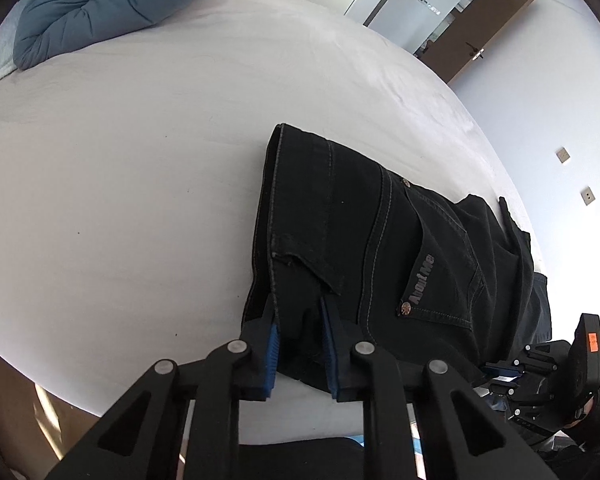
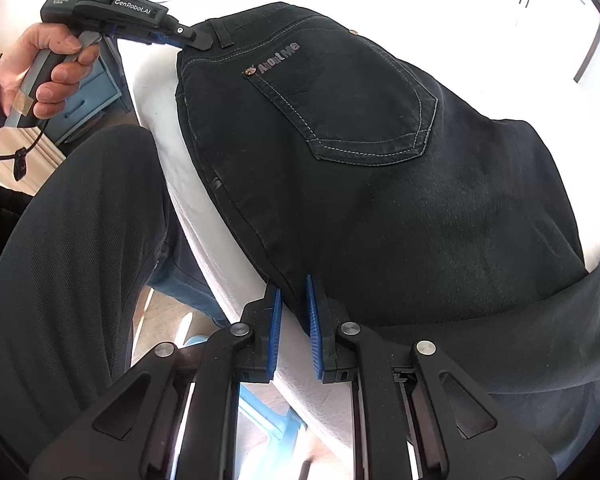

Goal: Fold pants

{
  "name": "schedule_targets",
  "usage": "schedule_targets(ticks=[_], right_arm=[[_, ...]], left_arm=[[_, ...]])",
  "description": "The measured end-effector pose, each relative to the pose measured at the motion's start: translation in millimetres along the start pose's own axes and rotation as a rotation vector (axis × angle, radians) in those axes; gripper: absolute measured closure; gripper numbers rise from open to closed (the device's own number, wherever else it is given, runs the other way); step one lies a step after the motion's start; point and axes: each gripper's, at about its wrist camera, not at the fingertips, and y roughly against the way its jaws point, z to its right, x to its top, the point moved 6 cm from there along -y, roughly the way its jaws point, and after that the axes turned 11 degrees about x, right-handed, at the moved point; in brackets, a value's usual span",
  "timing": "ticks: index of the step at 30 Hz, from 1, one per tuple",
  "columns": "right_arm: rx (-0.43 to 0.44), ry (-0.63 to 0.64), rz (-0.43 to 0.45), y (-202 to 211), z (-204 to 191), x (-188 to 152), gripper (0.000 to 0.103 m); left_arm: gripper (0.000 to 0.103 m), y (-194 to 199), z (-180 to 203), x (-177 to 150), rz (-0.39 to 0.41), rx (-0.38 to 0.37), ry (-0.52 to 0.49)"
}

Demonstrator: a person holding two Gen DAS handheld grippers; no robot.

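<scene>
Black jeans lie on the white bed, back pocket up, with an "About Me" label. In the right wrist view the jeans fill the middle and hang over the bed's near edge. My left gripper has its blue pads around the waistband corner, with cloth between them. It also shows in the right wrist view, at the waistband. My right gripper has its pads at the jeans' near side edge with a narrow gap. It shows at the lower right of the left wrist view, and its fingertips are hidden there.
A blue duvet lies at the bed's far end. A wooden door and white cupboards stand beyond. The person's dark-trousered leg is beside the bed's edge. A blue drawer unit stands on the floor.
</scene>
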Motion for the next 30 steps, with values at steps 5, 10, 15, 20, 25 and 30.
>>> schedule_targets(ticks=[5,10,15,20,25,30], right_arm=[[-0.037,0.045,-0.017,0.8,-8.8,0.8,0.091],[-0.058,0.072,-0.033,-0.7,-11.2,1.1,0.091],[-0.065,0.070,-0.060,-6.7,-9.3,1.6,0.091],[-0.007,-0.005,-0.003,0.9,-6.7,-1.0,0.053],[0.040,-0.039,0.078,15.0,-12.7,-6.5,0.020],[0.087,-0.110,0.223,51.7,-11.1,-5.3,0.020]], left_arm=[[0.085,2.3,-5.2,-5.6,-0.003,-0.005,0.001],[0.084,-4.1,-9.0,-13.9,-0.020,0.005,0.007],[0.070,-15.7,-12.6,-13.3,-0.019,0.004,0.034],[0.026,14.4,-19.3,-6.1,0.040,0.131,-0.003],[0.026,63.8,26.7,16.1,0.202,0.260,-0.161],[0.026,41.7,134.1,32.2,0.225,0.119,-0.321]])
